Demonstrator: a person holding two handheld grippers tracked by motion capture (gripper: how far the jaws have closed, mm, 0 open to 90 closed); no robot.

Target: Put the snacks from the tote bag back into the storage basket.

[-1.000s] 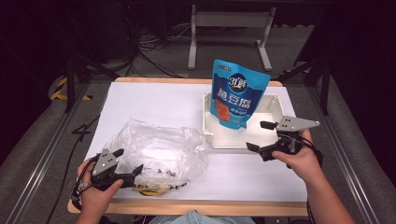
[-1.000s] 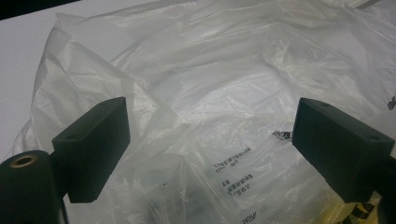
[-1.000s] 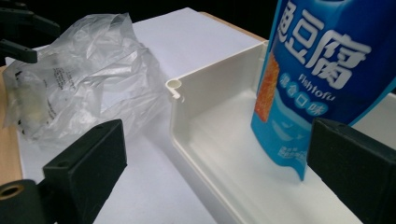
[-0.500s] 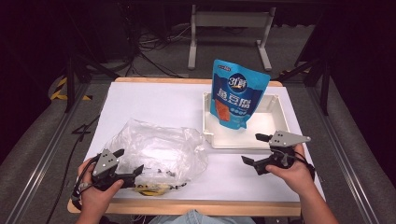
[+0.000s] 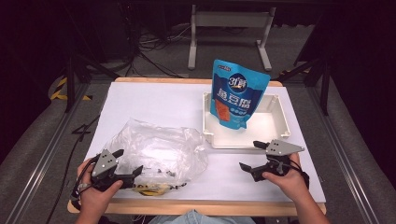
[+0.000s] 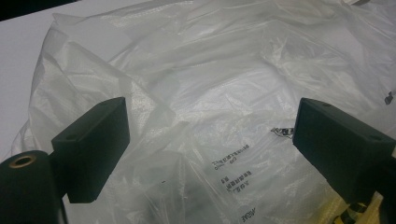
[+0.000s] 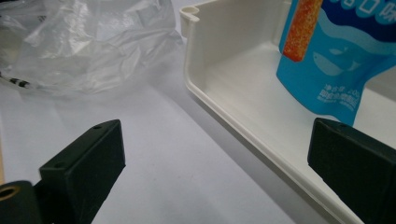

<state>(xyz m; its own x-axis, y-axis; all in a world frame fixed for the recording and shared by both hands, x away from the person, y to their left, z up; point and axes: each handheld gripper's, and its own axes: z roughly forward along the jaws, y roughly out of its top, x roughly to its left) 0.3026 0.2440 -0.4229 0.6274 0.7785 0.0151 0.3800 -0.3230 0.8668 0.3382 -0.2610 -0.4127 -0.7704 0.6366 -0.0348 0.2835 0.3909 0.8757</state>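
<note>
A lab: white table [image 5: 154, 100], floor cables [image 5: 140, 44], metal stand [image 5: 229, 21].

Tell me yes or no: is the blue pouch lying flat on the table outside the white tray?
No, the blue pouch stands upright inside the white tray, leaning toward its far side.

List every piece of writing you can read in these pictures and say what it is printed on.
"3" inside a round white logo, with a character beside it too blurred to read: top of the blue snack pouch standing in the white tray.
Large white Chinese characters under the logo on the pouch: too blurred to quote.
Small white print near the pouch's lower edge: too small to read.
Black print on the clear plastic bag: too small and creased to read.
</note>
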